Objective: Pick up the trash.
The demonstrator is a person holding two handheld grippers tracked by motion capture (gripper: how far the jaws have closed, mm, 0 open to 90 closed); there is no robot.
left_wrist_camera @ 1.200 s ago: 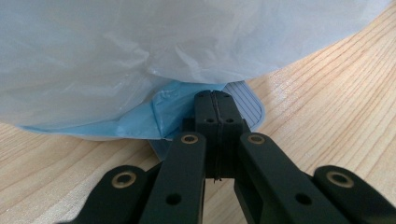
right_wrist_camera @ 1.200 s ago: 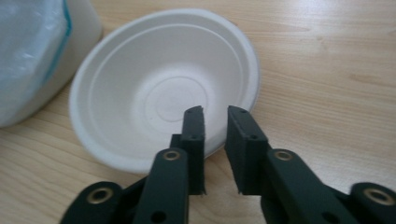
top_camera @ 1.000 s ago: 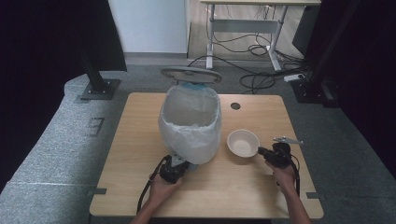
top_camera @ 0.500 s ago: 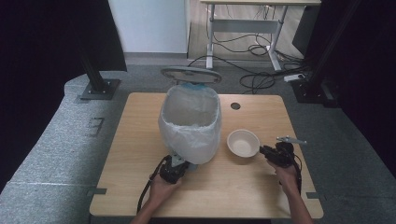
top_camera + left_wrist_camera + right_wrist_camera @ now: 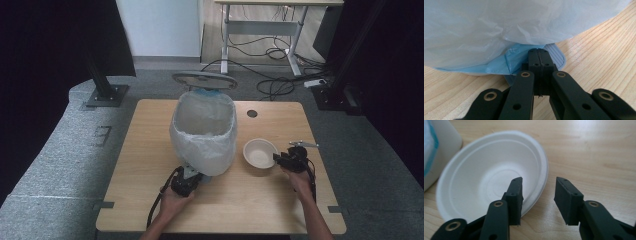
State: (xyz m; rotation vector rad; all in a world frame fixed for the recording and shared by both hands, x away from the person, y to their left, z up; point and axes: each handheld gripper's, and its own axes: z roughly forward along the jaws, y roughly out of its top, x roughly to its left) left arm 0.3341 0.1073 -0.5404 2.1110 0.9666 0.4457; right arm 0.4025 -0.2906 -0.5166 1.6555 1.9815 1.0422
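So there's a light wooden table with a tall bin lined with a white plastic bag standing about mid-table, its round grey lid tipped up open behind it. Just to the right of the bin sits a small white paper bowl, upright on the wood, close to the bin but not touching it as far as I can see.

The left gripper is down at the near foot of the bin, jaws pressed flat together with nothing between them. Its tips rest over a ribbed grey-blue pedal that pokes out from under the bag, next to a fold of blue plastic liner. Whether the tips actually push on the pedal is hard to tell from this angle.

The right gripper is at the bowl's right edge and its jaws have just been opening. They now stand apart: one pad is over the inside of the bowl, the other outside over bare table, with the rim in the gap and not pinched.
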